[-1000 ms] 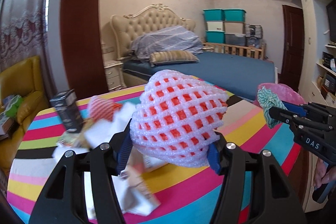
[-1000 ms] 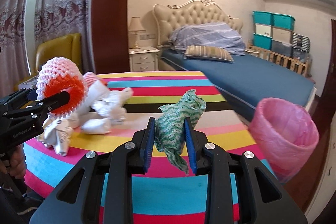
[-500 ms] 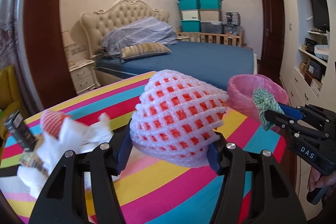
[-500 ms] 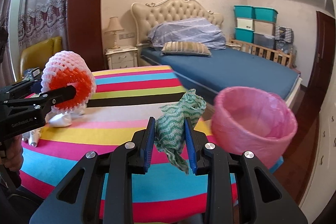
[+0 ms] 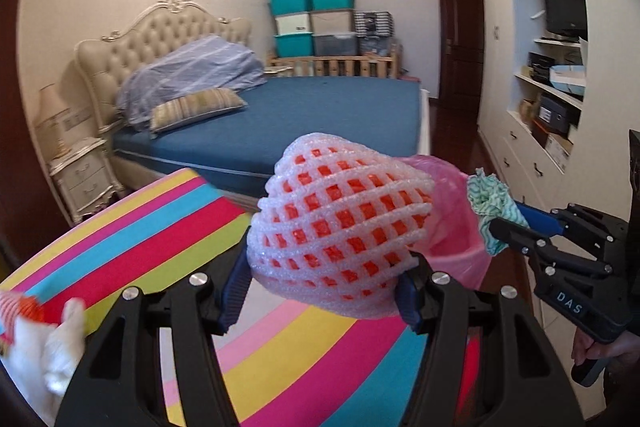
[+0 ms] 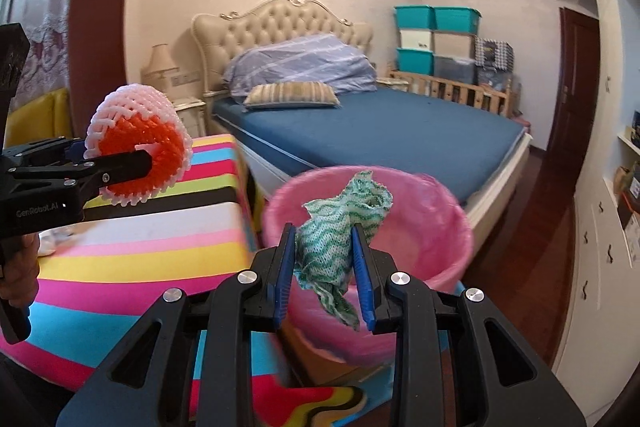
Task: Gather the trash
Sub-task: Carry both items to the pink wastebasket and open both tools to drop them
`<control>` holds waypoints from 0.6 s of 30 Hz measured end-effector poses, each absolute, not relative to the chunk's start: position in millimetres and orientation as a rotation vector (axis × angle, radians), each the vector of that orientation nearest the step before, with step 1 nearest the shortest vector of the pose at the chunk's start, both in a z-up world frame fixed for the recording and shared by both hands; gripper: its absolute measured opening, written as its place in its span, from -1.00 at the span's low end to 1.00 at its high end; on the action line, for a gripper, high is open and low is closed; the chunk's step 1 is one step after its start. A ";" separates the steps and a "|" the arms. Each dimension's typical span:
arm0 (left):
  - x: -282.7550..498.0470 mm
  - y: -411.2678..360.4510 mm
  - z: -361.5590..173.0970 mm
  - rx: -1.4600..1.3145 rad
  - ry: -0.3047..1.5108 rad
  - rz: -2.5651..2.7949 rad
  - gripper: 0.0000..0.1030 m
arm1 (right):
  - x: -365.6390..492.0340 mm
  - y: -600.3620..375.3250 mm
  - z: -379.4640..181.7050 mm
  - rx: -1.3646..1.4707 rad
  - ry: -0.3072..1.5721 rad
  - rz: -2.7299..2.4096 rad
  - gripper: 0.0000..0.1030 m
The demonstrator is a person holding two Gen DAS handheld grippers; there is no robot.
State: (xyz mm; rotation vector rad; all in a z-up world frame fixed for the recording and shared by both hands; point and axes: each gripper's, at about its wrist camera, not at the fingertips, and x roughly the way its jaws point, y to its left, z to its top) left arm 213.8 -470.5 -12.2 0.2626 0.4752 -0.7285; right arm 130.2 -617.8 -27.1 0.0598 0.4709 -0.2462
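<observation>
The left gripper [image 5: 324, 291] is clamped on a bulging white foam fruit net with an orange inner layer [image 5: 340, 227], its blue pads pressed into the net's two sides and the jaws standing a good way apart around its bulk; in the right wrist view the same net [image 6: 142, 157] shows as an open orange-lined tube pointing sideways above the table covered in a bright striped cloth [image 6: 132, 255]. The right gripper [image 6: 324, 259] has its jaws drawn narrow on a crumpled green-and-white wave-patterned wipe cloth [image 6: 332, 239], which hangs out below the pads. That cloth is held over the near rim of the round bin lined with a pink plastic bag [image 6: 436, 251], which stands just beside the table's edge. More crumpled white paper and another red-and-white net [image 5: 36, 331] lie blurred on the table's left side. A bed with a blue sheet [image 6: 392, 131] stands behind.
</observation>
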 end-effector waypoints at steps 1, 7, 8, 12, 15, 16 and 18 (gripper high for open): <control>216.5 -479.2 -14.2 0.264 0.478 -0.733 0.18 | 132.8 -624.4 -28.7 0.064 0.473 -0.251 -0.44; 258.7 -554.5 -20.6 0.240 0.530 -0.776 0.19 | 150.4 -666.3 -40.8 0.100 0.488 -0.283 -0.42; 266.0 -561.9 -21.2 0.234 0.541 -0.783 0.20 | 152.1 -669.3 -42.2 0.104 0.490 -0.286 -0.42; 290.0 -596.4 -26.8 0.202 0.588 -0.813 0.34 | 168.1 -684.0 -51.7 0.128 0.487 -0.281 -0.27; 309.4 -620.1 -30.7 0.149 0.639 -0.814 0.72 | 175.0 -685.7 -61.6 0.135 0.503 -0.267 0.28; 312.5 -621.5 -30.6 0.134 0.642 -0.818 0.74 | 173.2 -684.4 -63.3 0.127 0.498 -0.273 0.41; 319.8 -629.2 -29.3 0.117 0.656 -0.835 0.75 | 167.2 -683.0 -63.7 0.122 0.486 -0.276 0.41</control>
